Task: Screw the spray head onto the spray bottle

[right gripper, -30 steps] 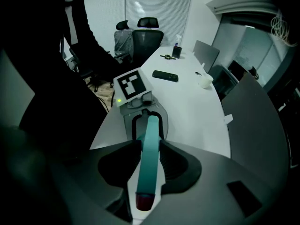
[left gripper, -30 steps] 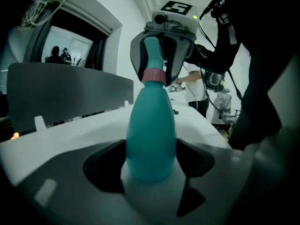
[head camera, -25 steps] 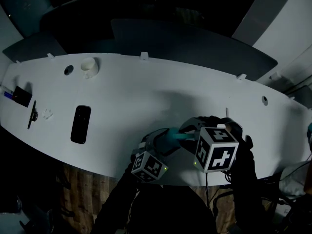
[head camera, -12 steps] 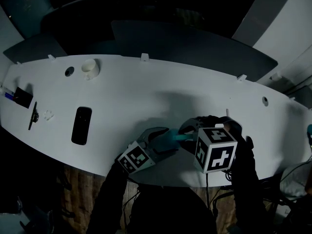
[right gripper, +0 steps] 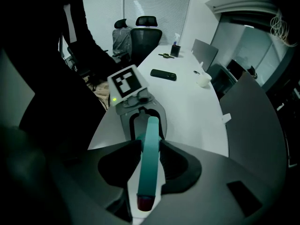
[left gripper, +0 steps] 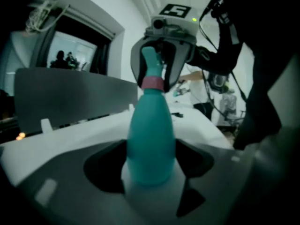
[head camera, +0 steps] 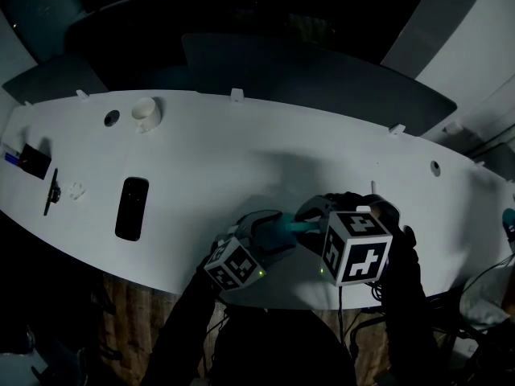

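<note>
Room: dim office; dark chairs (right gripper: 140, 34) stand at 12 o'clock in the right gripper view, with blinds behind them.
Surface: long white table (head camera: 241, 151) with a curved near edge, bare over most of its top.
Phone (head camera: 131, 208): lies flat, dark, at 9 o'clock from the claws and well apart from them.
Cup (head camera: 146, 112): white, at 10 o'clock, near the far edge.
Left end: a few small dark items, too small to tell.
Left claw (head camera: 269, 230): at the near edge, at 6 o'clock in the head view; jaws clamped on the lower body of the bottle (left gripper: 150, 139), one on each side.
Bottle: teal, with a pink collar (left gripper: 153, 83) at the neck; it sits between the two claws.
Right claw (head camera: 315, 215): at 3 o'clock from the left one, just beside it; jaws clamped on the spray head (right gripper: 151, 158).
Spray head: teal, on top of the bottle above the collar; its dark red tip points at 6 o'clock in the right gripper view.
</note>
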